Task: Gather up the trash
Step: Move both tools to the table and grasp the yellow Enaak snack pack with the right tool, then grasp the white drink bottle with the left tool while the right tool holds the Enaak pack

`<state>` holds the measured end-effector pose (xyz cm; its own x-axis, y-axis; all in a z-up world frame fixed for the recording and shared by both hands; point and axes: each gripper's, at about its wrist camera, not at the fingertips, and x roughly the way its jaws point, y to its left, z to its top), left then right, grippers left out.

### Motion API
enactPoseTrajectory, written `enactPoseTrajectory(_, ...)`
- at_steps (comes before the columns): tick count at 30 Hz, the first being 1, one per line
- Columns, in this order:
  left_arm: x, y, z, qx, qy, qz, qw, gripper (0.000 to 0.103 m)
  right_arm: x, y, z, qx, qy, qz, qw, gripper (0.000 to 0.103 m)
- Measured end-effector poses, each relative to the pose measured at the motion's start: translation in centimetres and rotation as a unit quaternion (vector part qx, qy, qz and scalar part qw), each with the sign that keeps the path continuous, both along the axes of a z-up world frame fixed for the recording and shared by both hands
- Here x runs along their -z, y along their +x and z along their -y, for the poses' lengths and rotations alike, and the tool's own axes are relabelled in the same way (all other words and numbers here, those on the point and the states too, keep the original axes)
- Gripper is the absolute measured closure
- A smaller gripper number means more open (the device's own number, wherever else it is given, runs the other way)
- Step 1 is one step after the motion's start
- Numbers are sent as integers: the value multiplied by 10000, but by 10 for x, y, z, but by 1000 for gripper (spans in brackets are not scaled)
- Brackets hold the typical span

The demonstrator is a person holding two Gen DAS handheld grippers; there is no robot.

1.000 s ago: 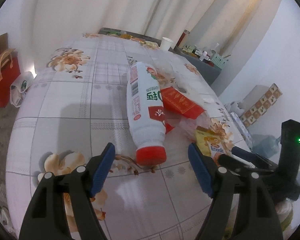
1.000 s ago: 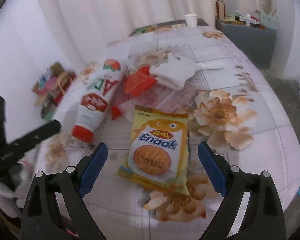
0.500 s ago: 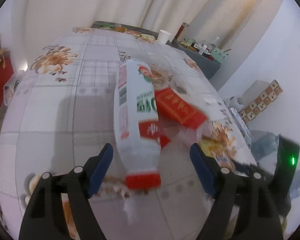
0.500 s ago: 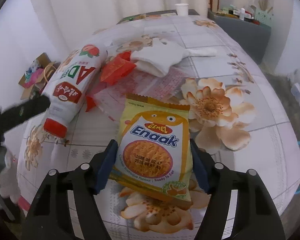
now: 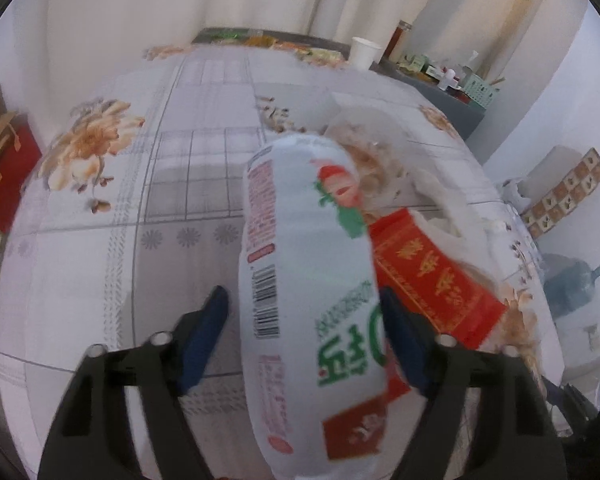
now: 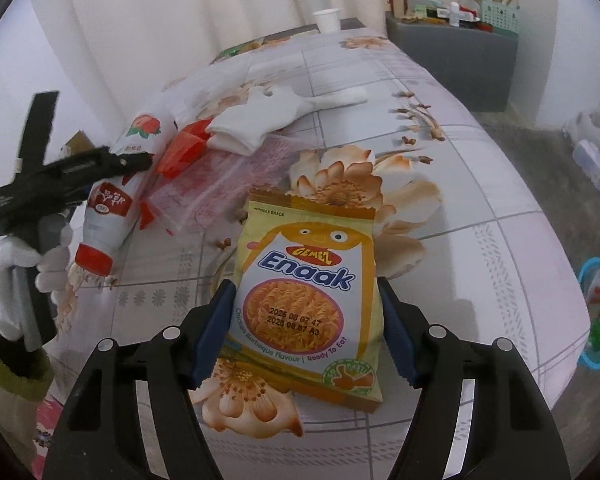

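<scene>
Left wrist view: on a floral-clothed table (image 5: 100, 240), the left gripper (image 5: 304, 344) is closing around a lying white bottle (image 5: 308, 300), its left pad not yet touching, while the right gripper (image 6: 306, 332) clasps the near end of a yellow snack packet (image 6: 312, 300).

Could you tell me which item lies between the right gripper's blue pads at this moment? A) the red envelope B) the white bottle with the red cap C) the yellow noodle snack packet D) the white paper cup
C: in the right wrist view the yellow noodle snack packet lies on the flowered cloth between the right gripper pads.
</scene>
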<state>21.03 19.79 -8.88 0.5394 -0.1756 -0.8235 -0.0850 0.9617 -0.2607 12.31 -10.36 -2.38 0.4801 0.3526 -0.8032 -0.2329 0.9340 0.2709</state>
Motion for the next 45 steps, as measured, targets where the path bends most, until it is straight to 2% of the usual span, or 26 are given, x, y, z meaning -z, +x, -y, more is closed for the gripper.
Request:
enactPoseTrajectory(6, -3, -20, -8, 2, -11, 80, 10000, 41, 0, -1, 1, -78, 103, -7, 9999, 38)
enactPoseTrajectory(11, -10, -63, -6, 260, -99, 7, 9996, 40, -2, -6, 13, -168, 288, -113, 9994, 36)
enactPoseTrajectory(17, -7, -101, 8, 414, 19, -118, 9991, 40, 0, -7, 20, -157, 497, -196, 9985, 26)
enactPoseTrajectory(21, 0, -110, 17, 406, 122, -187, 9989, 40, 0, -5, 12, -169, 370, -185, 9990, 20)
enactPoseTrajectory(29, 6, -112, 21, 424, 273, -210, 9985, 39, 4, -7, -10, -271, -196, 5, 9994, 18)
enactPoseTrajectory(31, 6, -113, 22, 459, 359, -159, 9982, 39, 5, -9, -15, -297, -395, 59, 9988, 19)
enactPoseTrajectory(34, 6, -115, 22, 488, 390, -136, 9980, 39, 6, -12, -18, -281, -699, 148, 9970, 30)
enactPoseTrajectory(41, -1, -122, 21, 444, 467, -76, 9979, 40, 2, -14, -4, -216, -379, 115, 9990, 45)
enactPoseTrajectory(45, -13, -132, 22, 465, 459, 122, 9978, 40, -1, -16, 5, -193, -93, 136, 9997, 54)
